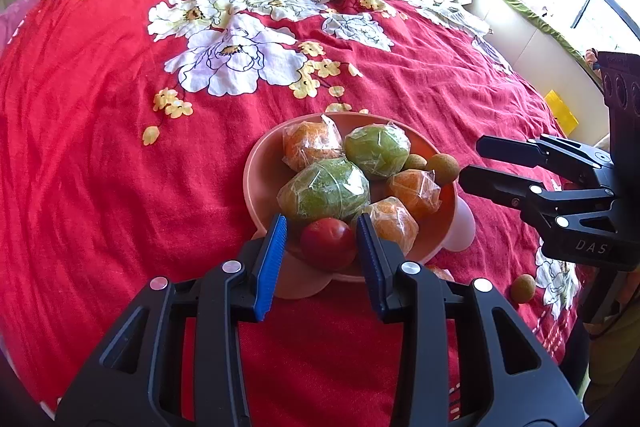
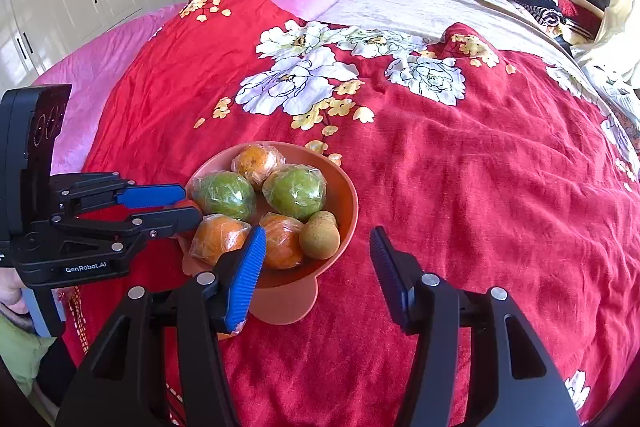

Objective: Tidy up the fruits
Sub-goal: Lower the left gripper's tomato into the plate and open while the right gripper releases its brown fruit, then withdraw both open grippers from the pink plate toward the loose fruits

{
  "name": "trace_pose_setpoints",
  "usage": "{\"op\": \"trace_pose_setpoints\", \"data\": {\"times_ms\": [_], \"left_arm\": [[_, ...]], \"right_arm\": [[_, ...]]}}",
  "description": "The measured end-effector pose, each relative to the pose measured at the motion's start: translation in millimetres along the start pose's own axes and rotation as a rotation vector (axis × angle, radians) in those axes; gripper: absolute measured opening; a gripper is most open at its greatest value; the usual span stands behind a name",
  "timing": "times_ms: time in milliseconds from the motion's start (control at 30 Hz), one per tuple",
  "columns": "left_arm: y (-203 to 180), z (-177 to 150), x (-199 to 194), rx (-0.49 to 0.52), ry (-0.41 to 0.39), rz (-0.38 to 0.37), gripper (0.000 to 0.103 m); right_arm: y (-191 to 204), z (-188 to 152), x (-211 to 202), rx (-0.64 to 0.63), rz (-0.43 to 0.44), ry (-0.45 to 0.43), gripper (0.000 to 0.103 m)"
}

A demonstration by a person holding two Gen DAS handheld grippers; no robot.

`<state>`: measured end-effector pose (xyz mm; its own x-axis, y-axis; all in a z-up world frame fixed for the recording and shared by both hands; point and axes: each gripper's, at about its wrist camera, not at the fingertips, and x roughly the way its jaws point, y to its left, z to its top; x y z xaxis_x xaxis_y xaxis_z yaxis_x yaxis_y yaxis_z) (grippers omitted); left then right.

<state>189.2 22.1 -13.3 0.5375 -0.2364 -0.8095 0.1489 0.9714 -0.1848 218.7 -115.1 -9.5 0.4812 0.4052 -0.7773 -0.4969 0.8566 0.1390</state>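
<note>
At bowl near rim | left gripper loosely around red fruit | right gripper open, empty, beside bowl; stray brown fruit on bed nearer it

Left claw slightly parted; right claw open.

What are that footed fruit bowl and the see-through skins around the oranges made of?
The footed bowl looks like matte moulded plastic: even salmon-pink colour, smooth wall, no glaze shine, though ceramic is possible. The wrappers look like thin clear plastic film, crinkled and glinting.
</note>
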Motion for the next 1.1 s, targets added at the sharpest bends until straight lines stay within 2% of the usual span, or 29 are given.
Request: {"op": "trace_pose_setpoints", "data": {"times_ms": [100, 167, 233, 433, 567, 800, 900, 1000, 1100], "left_arm": [[1, 1, -4, -0.004, -0.009, 0.004, 0.035], [0, 1, -7, -0.005, -0.017, 0.007, 0.036], [0, 2, -9, -0.005, -0.025, 0.012, 0.042], [0, 2, -17, -0.010, -0.043, 0.021, 0.049], [-1, 3, -21, -0.011, -0.053, 0.031, 0.060], [-4, 4, -29, -0.009, -0.074, 0.054, 0.081], [-4, 5, -32, -0.013, -0.081, 0.061, 0.086], [-5, 6, -36, -0.014, -0.092, 0.073, 0.091], [-5, 7, -40, -0.016, -0.102, 0.076, 0.093]], "right_arm": [[1, 0, -2, -0.001, -0.002, -0.003, 0.055], [1, 0, -3, -0.002, -0.001, -0.005, 0.056], [2, 1, -5, 0.000, -0.001, -0.008, 0.059], [3, 2, -11, 0.000, -0.004, -0.021, 0.061], [3, 3, -16, 0.001, -0.007, -0.030, 0.064], [3, 2, -25, 0.002, -0.015, -0.049, 0.073], [3, 2, -29, 0.003, -0.014, -0.055, 0.076], [4, 2, -33, 0.003, -0.027, -0.065, 0.084], [4, 2, -37, 0.004, -0.034, -0.070, 0.086]]}}
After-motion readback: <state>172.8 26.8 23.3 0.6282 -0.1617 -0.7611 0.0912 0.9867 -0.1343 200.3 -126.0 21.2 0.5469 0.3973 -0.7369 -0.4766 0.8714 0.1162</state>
